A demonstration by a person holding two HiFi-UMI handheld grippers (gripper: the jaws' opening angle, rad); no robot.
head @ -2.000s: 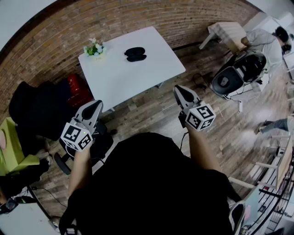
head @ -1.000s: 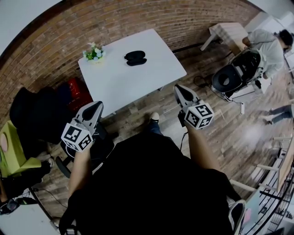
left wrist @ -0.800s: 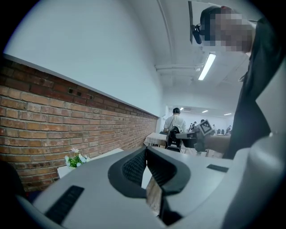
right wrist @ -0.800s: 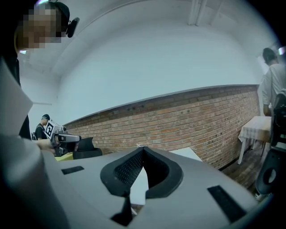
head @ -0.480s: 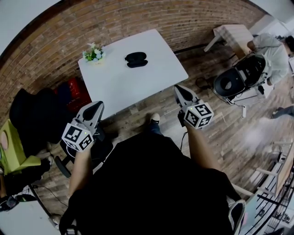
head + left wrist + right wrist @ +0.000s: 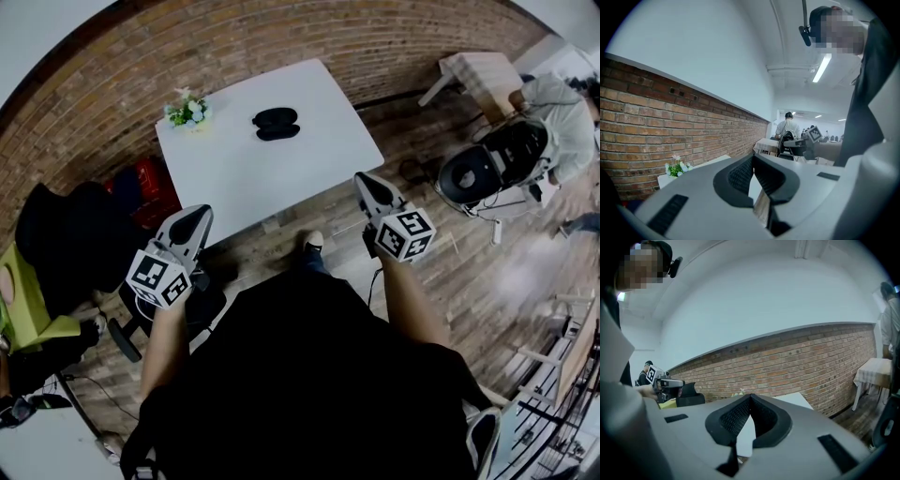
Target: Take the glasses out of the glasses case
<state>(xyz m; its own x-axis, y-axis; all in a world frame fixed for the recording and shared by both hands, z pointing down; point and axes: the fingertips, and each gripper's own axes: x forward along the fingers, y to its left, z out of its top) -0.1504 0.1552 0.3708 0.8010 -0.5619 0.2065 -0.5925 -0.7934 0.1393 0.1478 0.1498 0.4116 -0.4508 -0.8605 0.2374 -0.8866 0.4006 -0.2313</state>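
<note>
A black glasses case (image 6: 276, 123) lies on the white table (image 6: 234, 159), toward its far side; whether it is open I cannot tell at this distance. My left gripper (image 6: 194, 220) is held up at the left, well short of the table, jaws shut and empty. My right gripper (image 6: 367, 186) is raised near the table's right front corner, also shut with nothing in it. In the left gripper view the jaw tips (image 6: 753, 159) meet, and in the right gripper view the tips (image 6: 750, 398) meet too. The case does not show in either gripper view.
A small pot of flowers (image 6: 187, 110) stands at the table's far left corner. A brick wall (image 6: 281, 47) runs behind the table. A black chair (image 6: 66, 234) and red item (image 6: 150, 178) sit left. A person (image 6: 553, 103) by a chair (image 6: 487, 159) is at the right.
The view has shifted slightly, so the table sits a little nearer and lower. Both grippers hold the same raised pose. The person at the right has moved.
</note>
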